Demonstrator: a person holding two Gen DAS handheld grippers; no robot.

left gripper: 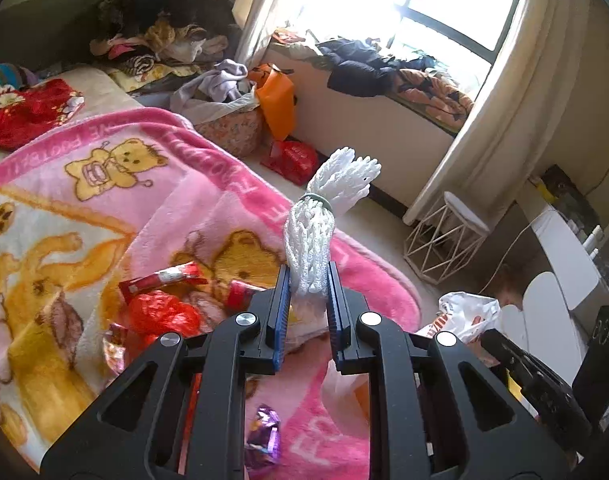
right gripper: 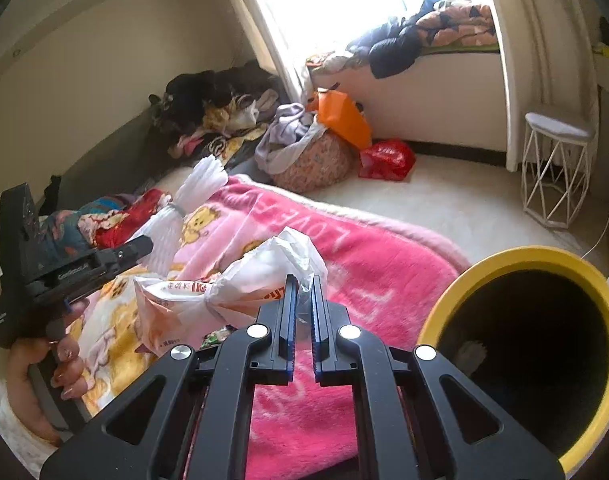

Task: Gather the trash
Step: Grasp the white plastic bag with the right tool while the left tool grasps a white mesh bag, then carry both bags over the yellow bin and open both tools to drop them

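A: White plastic bag [right gripper: 224, 292] pinched in right gripper [right gripper: 303, 300], long axis toward left of frame. Yellow bin [right gripper: 456, 292] open at lower right, just beside.

B: Foam net [left gripper: 316, 240] clamped upright in left gripper [left gripper: 309, 280]; farther from bin, probably.

Left gripper [left gripper: 309, 276]: matte black plastic, two flat parallel fingers [left gripper: 281, 304] w/ ridged blue pads on the inner faces. Behind them black linkage arms w/ triangular cut-outs, four round silver pivot screws, two per side. Right gripper [right gripper: 303, 300]: same build, black frame, blue ribbed pads, four silver screws, triangular cut-outs in the arms. Seen side-on from the right wrist cam, the left unit is a boxy black body w/ small white lettering on the side & a block on top. Hand [right gripper: 60, 364] on its grip: patterned glossy nail polish on the nails; no sleeve visible
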